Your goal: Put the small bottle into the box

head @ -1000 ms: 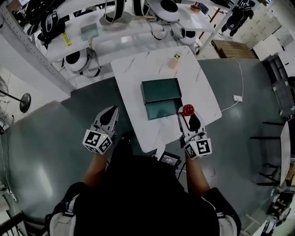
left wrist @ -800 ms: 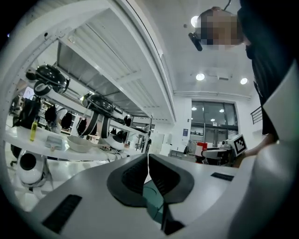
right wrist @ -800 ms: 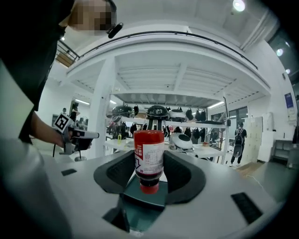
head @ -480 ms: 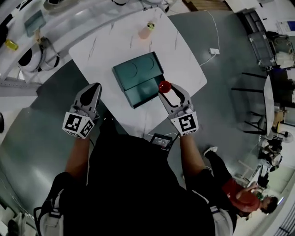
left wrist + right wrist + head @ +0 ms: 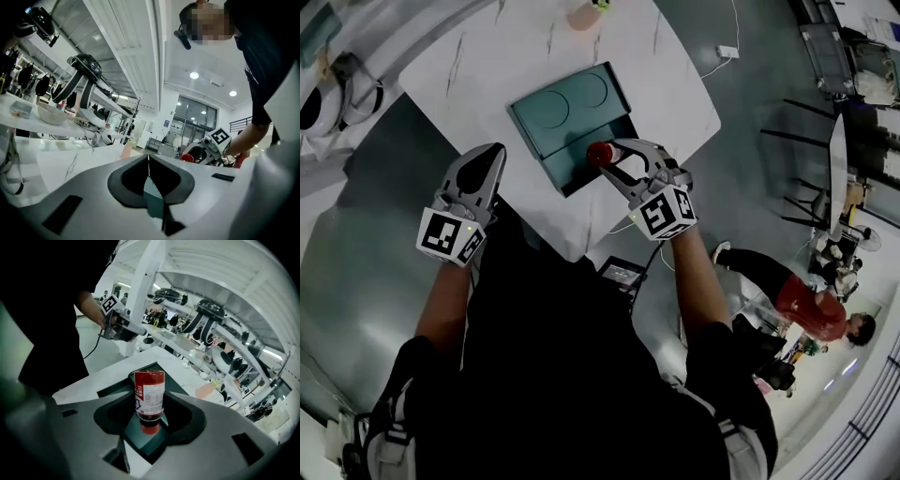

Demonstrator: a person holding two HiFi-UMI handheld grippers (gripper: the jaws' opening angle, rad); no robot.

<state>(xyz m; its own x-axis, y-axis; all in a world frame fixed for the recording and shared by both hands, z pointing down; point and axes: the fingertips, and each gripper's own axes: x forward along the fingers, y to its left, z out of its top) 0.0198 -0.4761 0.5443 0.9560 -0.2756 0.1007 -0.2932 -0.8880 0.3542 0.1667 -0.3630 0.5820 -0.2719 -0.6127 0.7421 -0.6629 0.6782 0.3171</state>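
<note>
We hold the small bottle (image 5: 149,394) clenched between the two jaws of the right gripper (image 5: 150,414). In the right gripper view the pads press on its narrow neck, the red cap points down toward the camera and the labelled body stands above the jaws. From the head view the bottle (image 5: 599,154) shows as a red round spot at the tip of the right gripper (image 5: 610,157), over the near half of the dark green box (image 5: 555,111). We cannot tell whether it touches the box.

The box lies open on the white marbled bench (image 5: 478,70). Its far half shows two round hollows.

Our left gripper (image 5: 482,161) hangs at the bench's near left edge, apart from the box. In the left gripper view its jaws meet tip to tip with nothing between them, so the left gripper (image 5: 149,165) is clenched and empty. A pale pink container (image 5: 582,15) stands at the far end of the bench.
</note>
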